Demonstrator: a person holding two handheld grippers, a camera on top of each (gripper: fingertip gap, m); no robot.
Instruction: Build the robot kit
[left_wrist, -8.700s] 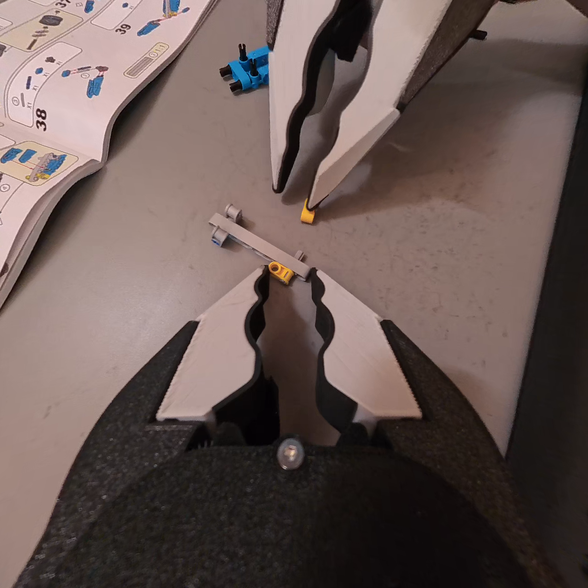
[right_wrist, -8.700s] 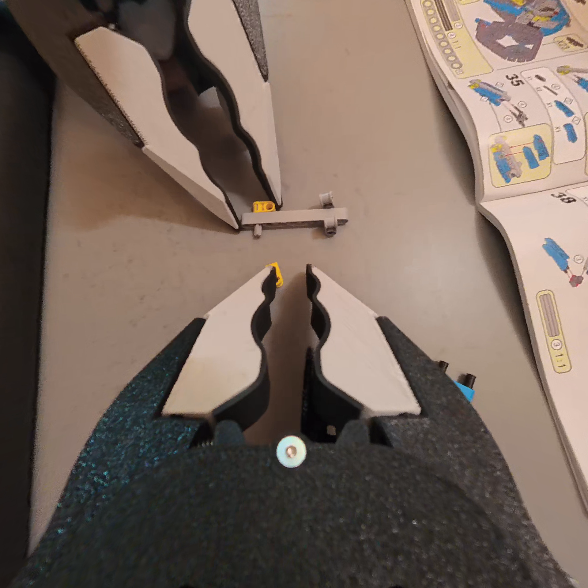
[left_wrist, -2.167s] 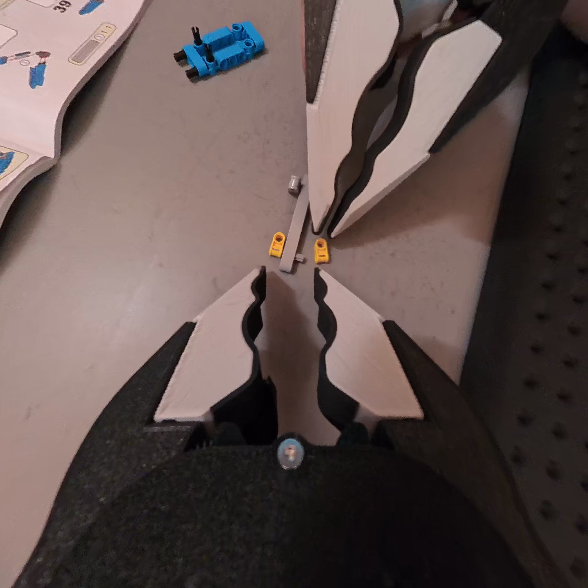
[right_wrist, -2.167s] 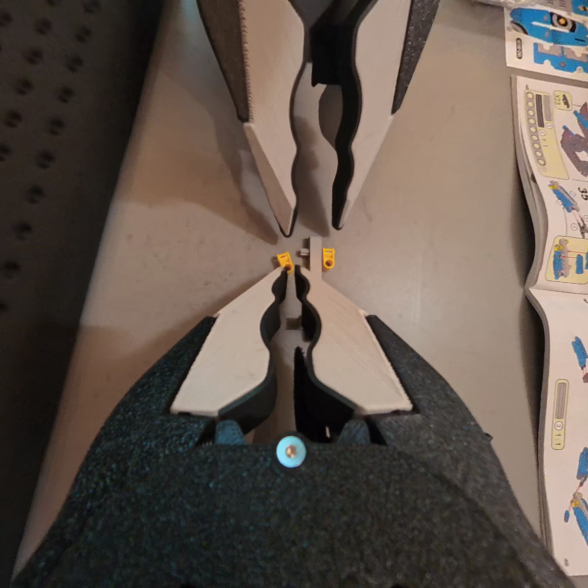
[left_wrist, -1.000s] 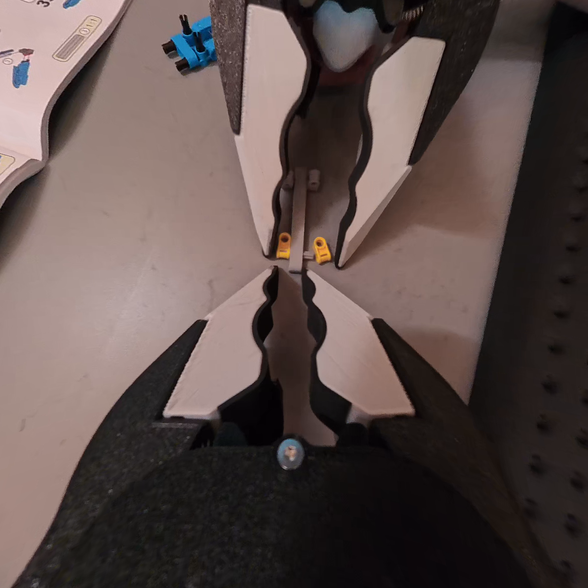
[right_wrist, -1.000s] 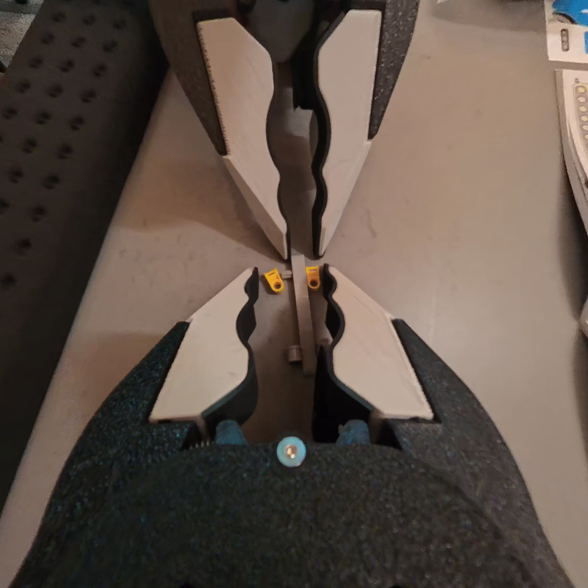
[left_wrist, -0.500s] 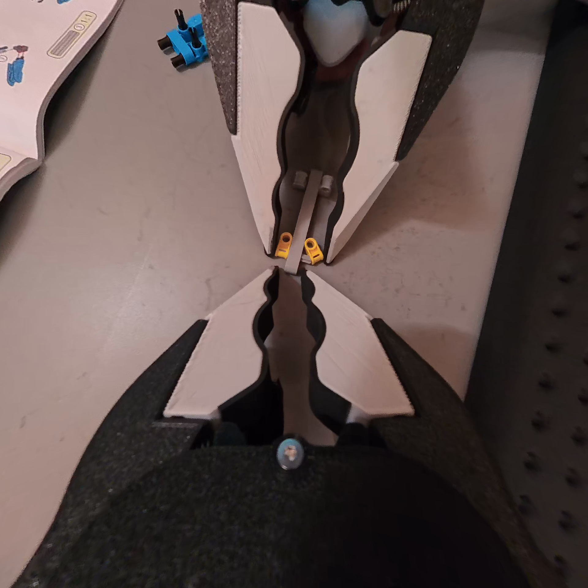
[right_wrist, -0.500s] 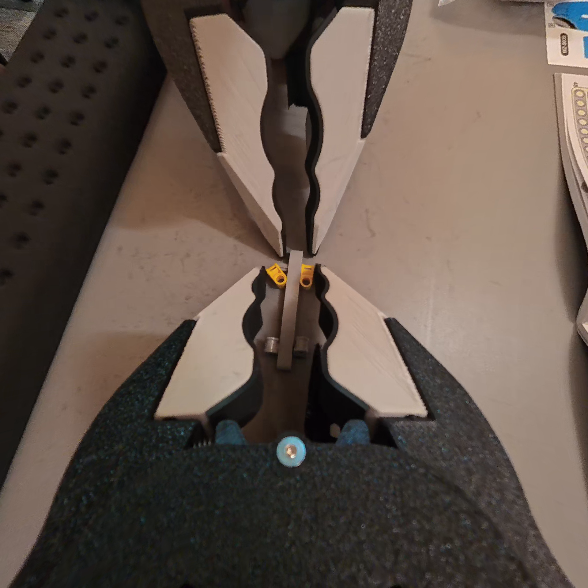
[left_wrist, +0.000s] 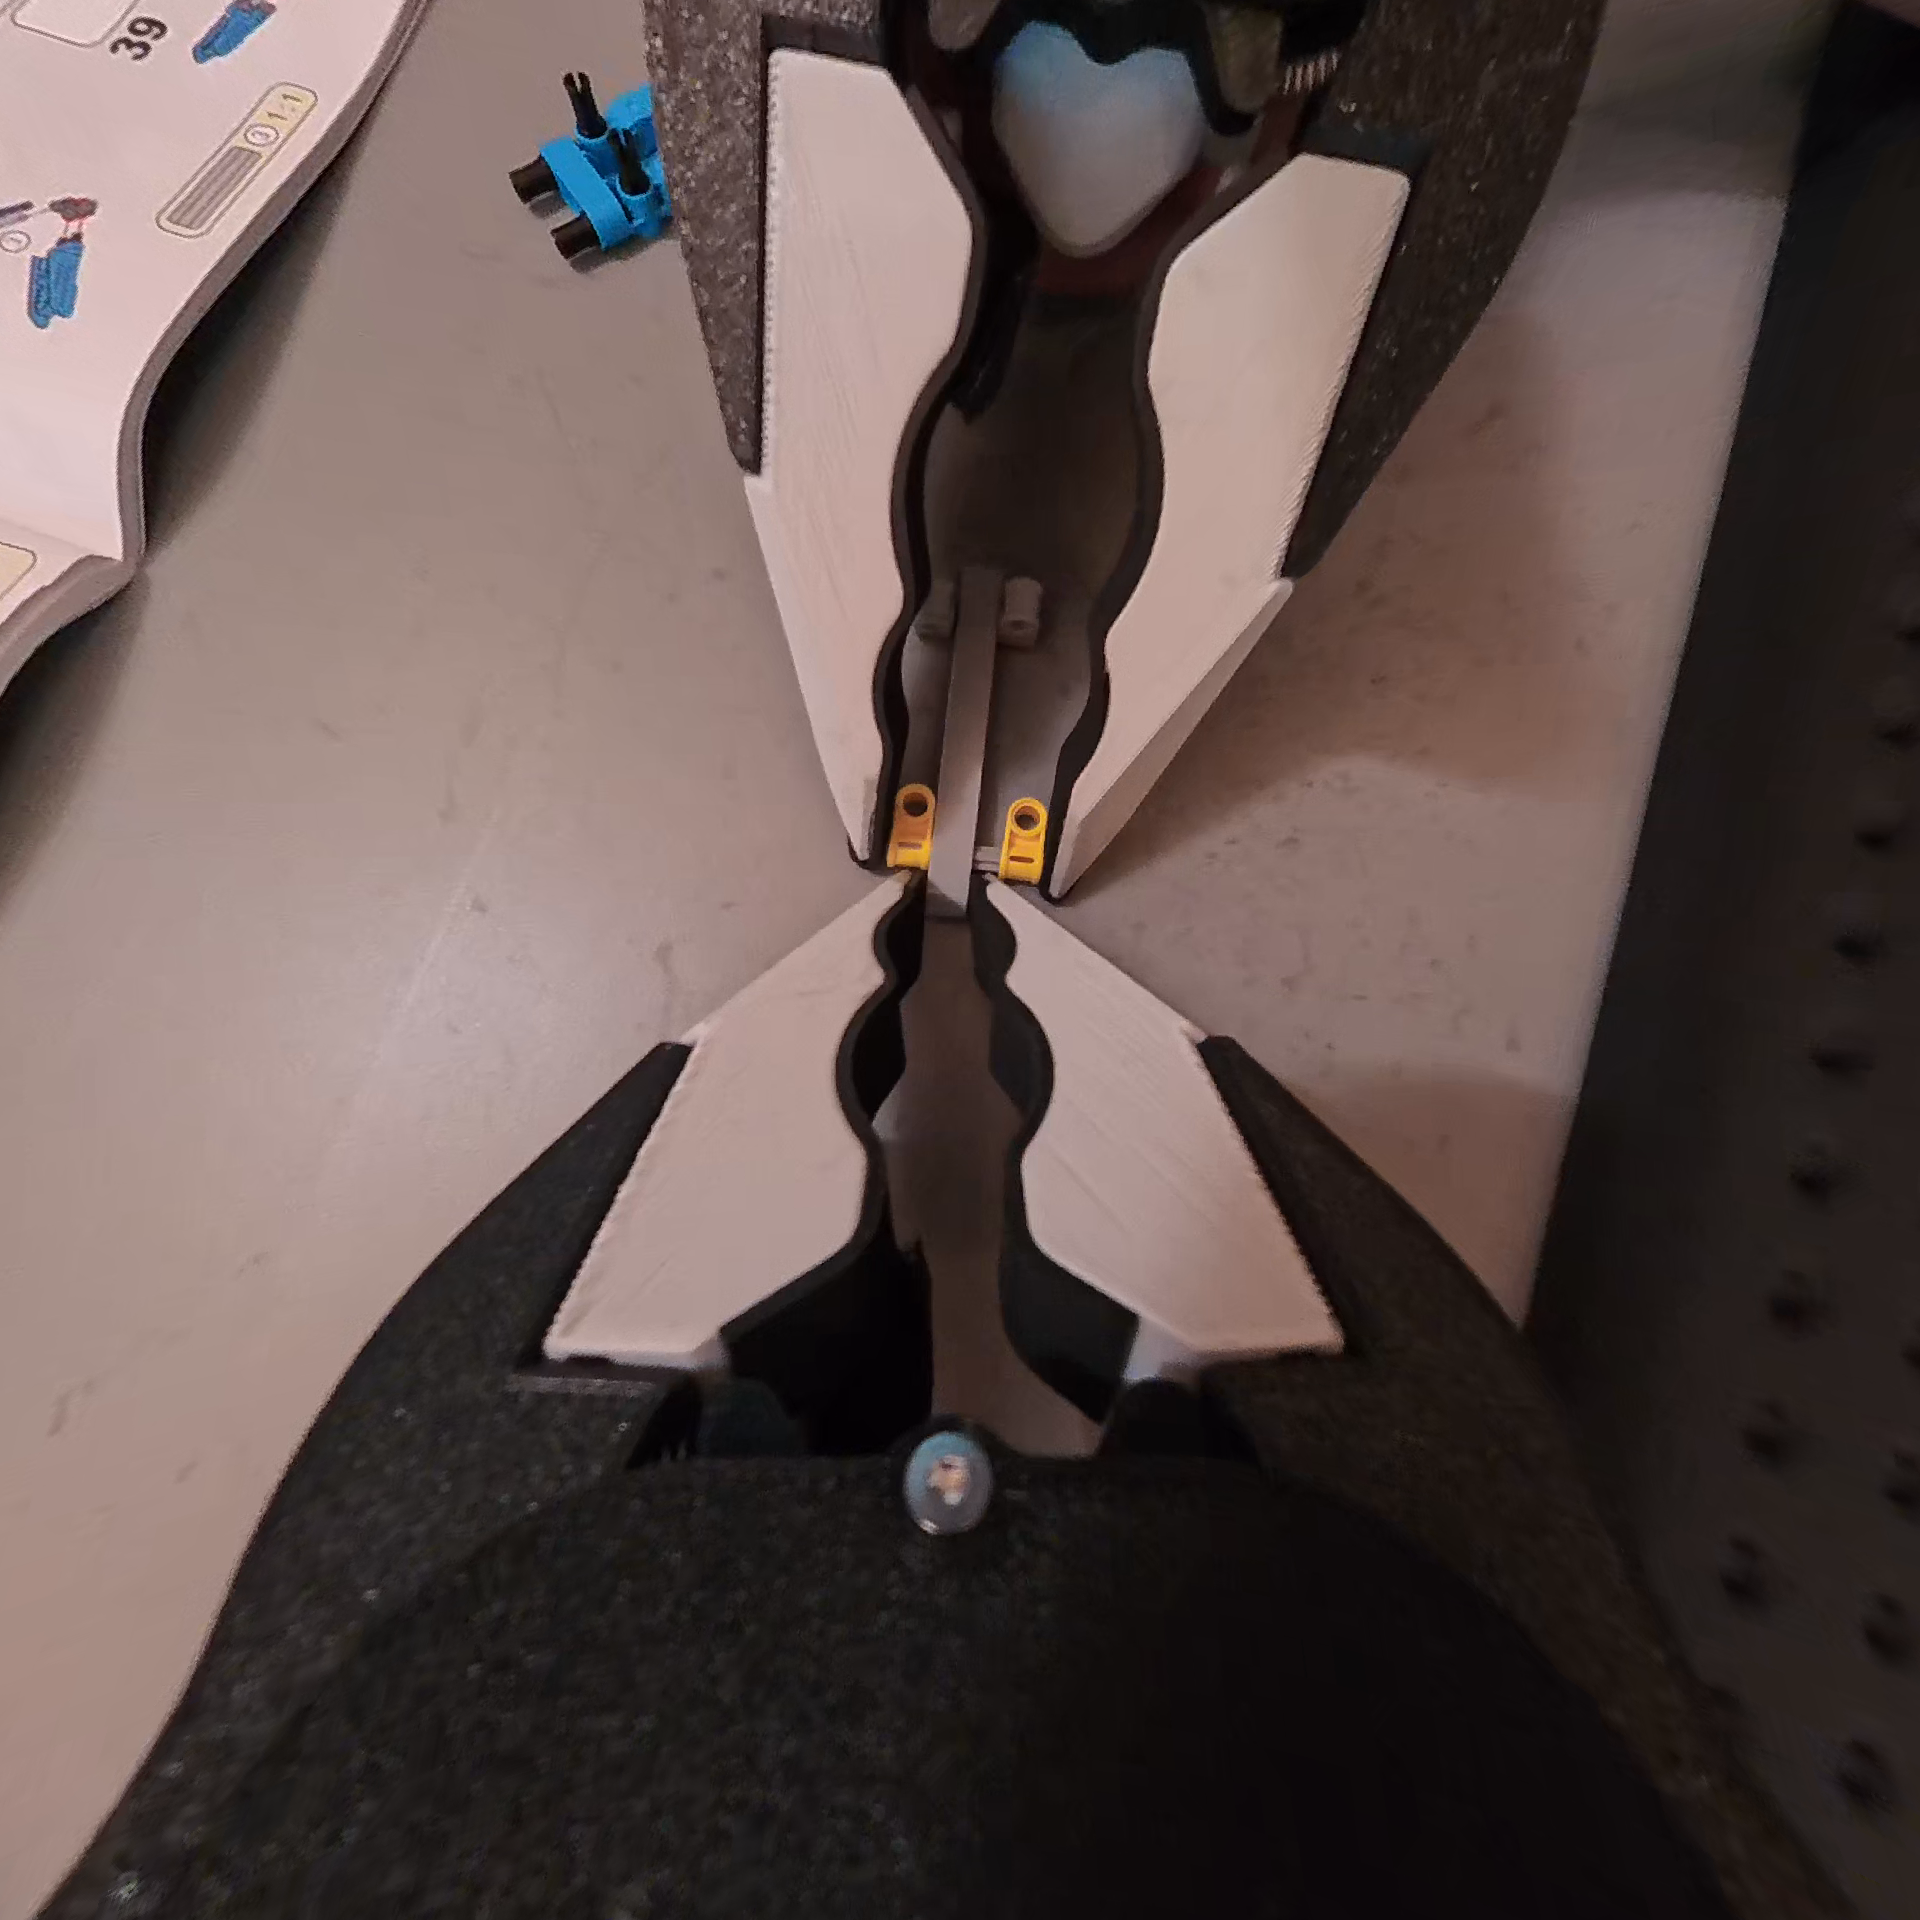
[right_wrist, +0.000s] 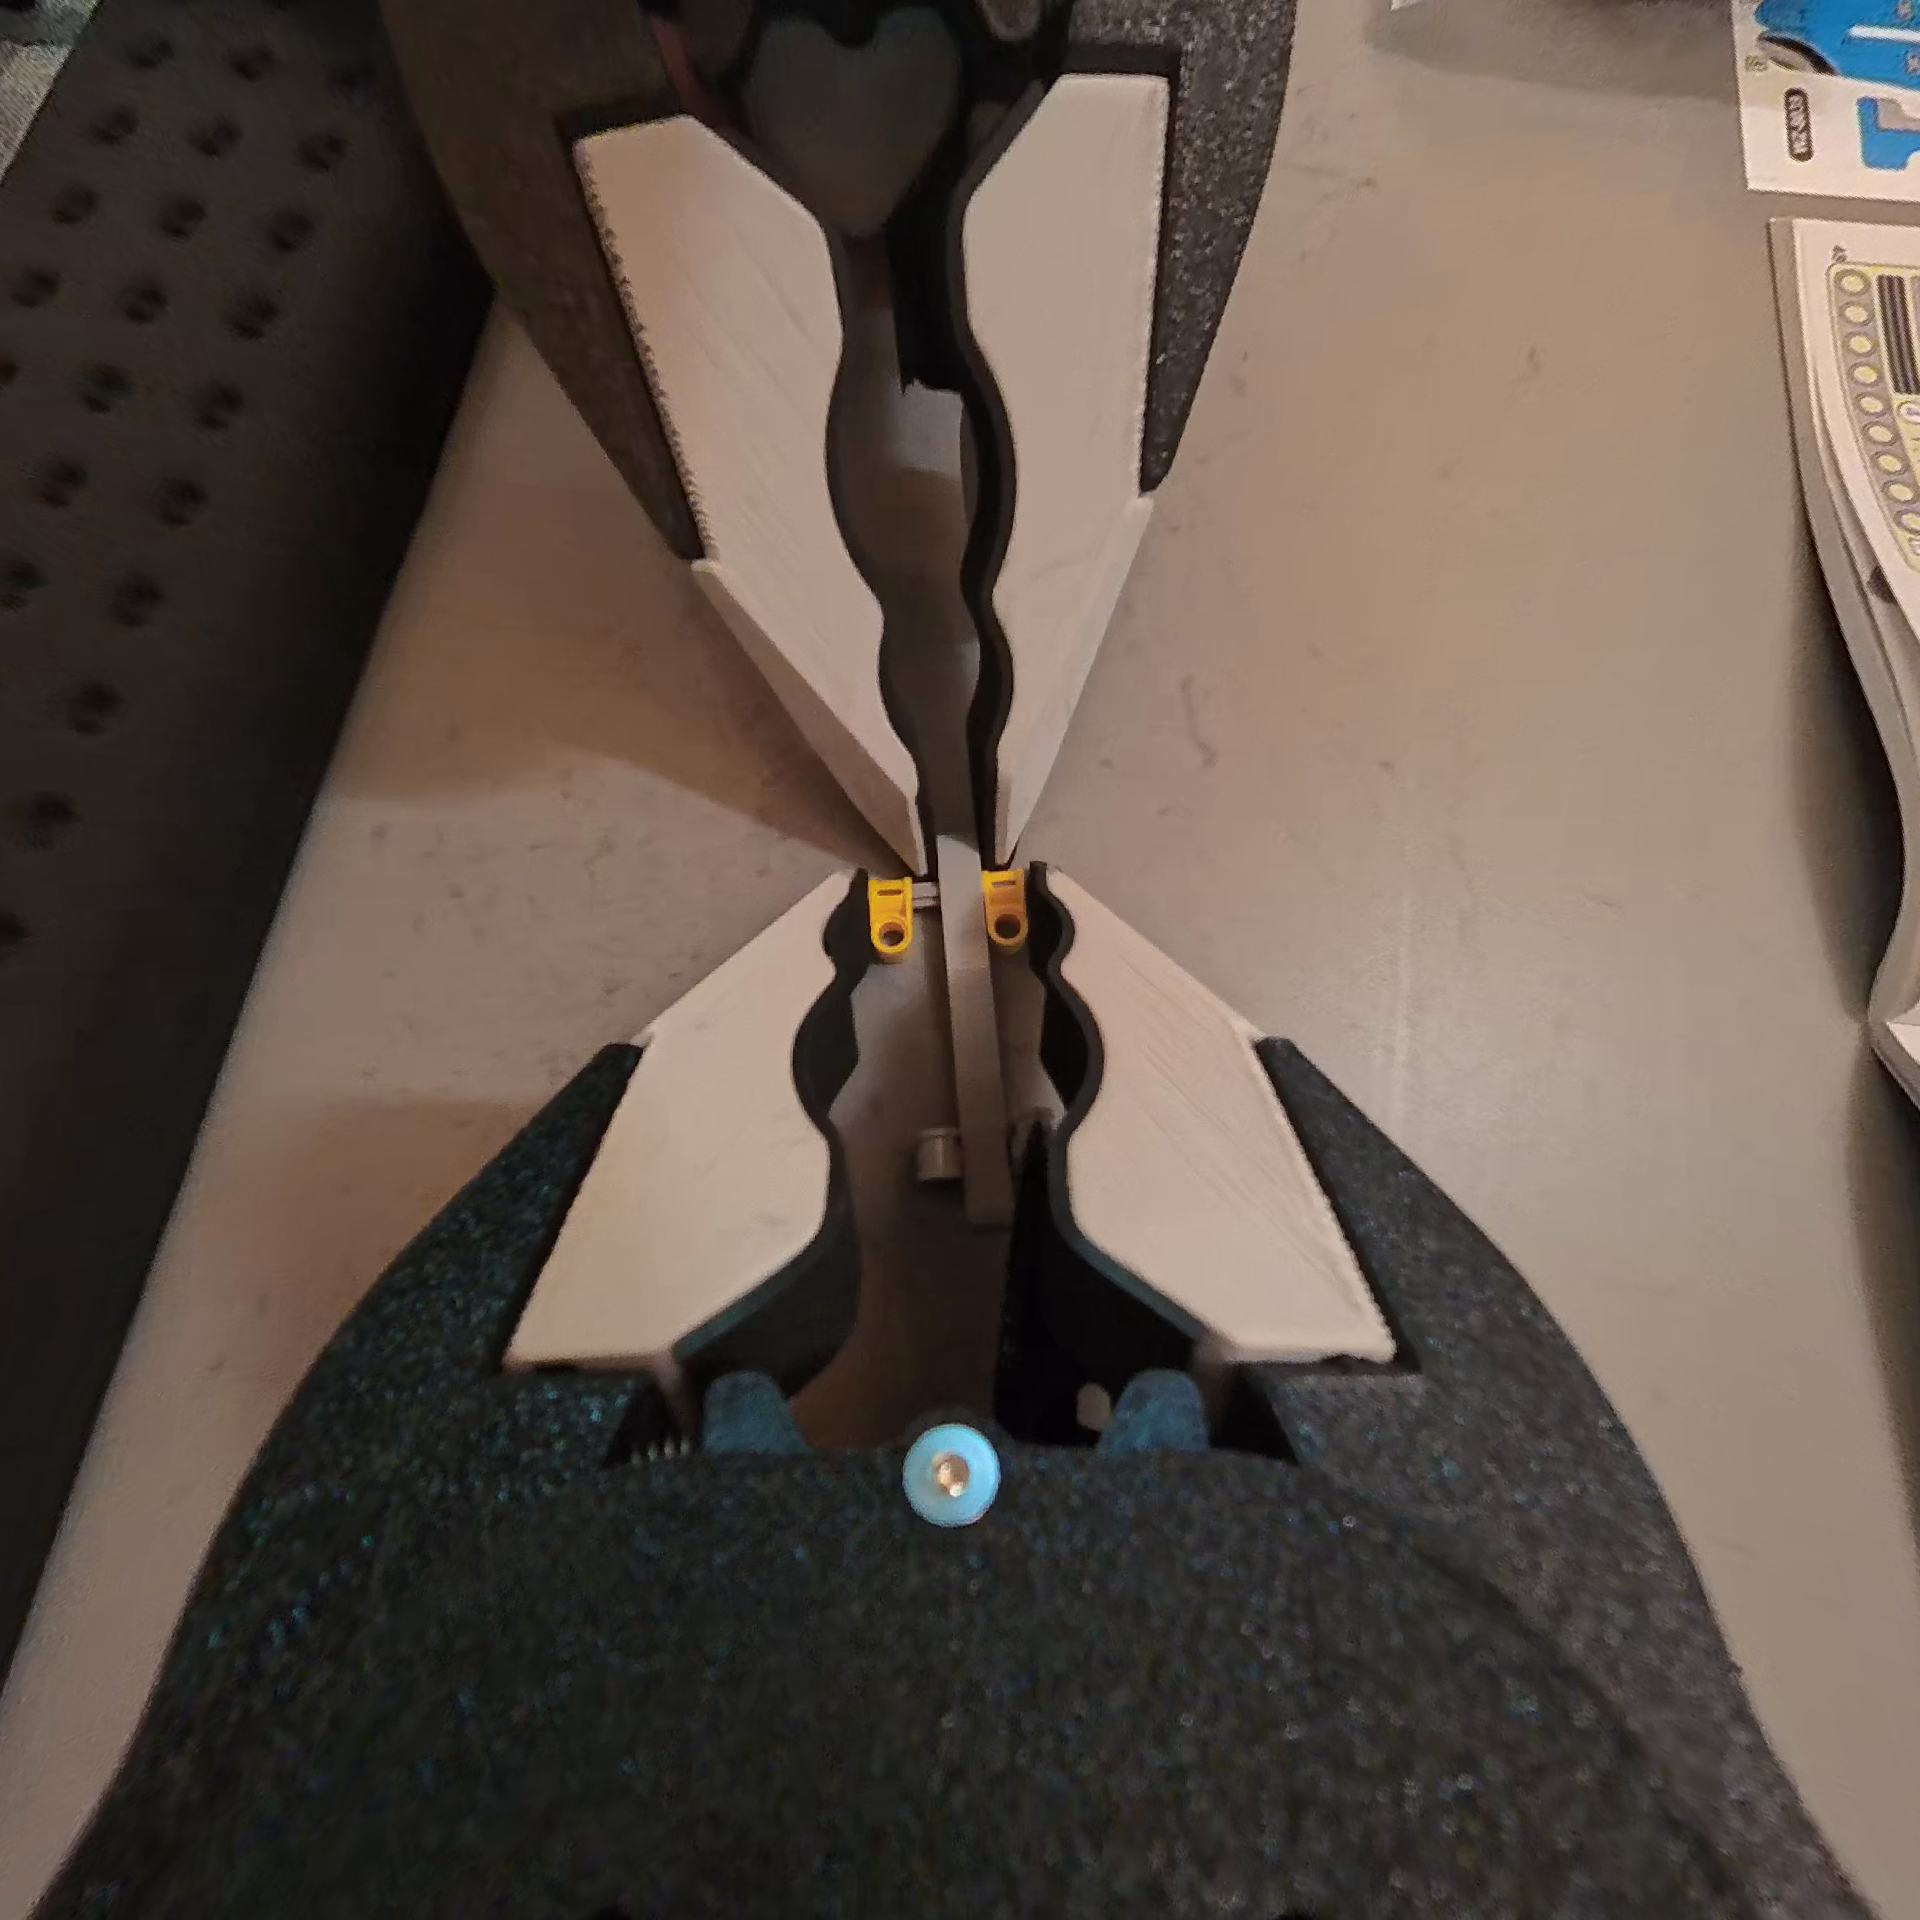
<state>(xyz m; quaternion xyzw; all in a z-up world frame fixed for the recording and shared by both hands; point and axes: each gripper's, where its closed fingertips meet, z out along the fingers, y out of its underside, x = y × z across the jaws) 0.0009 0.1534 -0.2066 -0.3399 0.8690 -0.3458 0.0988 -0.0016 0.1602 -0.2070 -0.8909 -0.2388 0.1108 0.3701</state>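
Note:
A grey beam (left_wrist: 966, 717) with short grey pins lies on the grey table, pointing from one gripper to the other. My left gripper (left_wrist: 943, 888) is shut on its near end. Two small yellow connectors (left_wrist: 913, 826) (left_wrist: 1023, 831) sit one on each side of that end. My right gripper (right_wrist: 945, 883) straddles the beam (right_wrist: 971, 1049), and its fingertips (right_wrist: 1044, 883) press the yellow connectors (right_wrist: 890, 914) (right_wrist: 1003, 906) from both sides. The right one touches the beam. The left one shows a short pin between it and the beam. The left gripper (right_wrist: 956, 860) faces it tip to tip.
An open instruction booklet (left_wrist: 104, 312) lies at the left of the left wrist view and shows in the right wrist view (right_wrist: 1860, 416). A blue piece with black pins (left_wrist: 603, 187) lies beside the right gripper. A black perforated mat (left_wrist: 1818, 935) borders the table. Less than 4 cm separates the two grippers' tips.
The right gripper has narrowed onto the two yellow connectors and pushed them toward the beam. The left gripper has closed further on the beam's end. The beam now lies straight between them.

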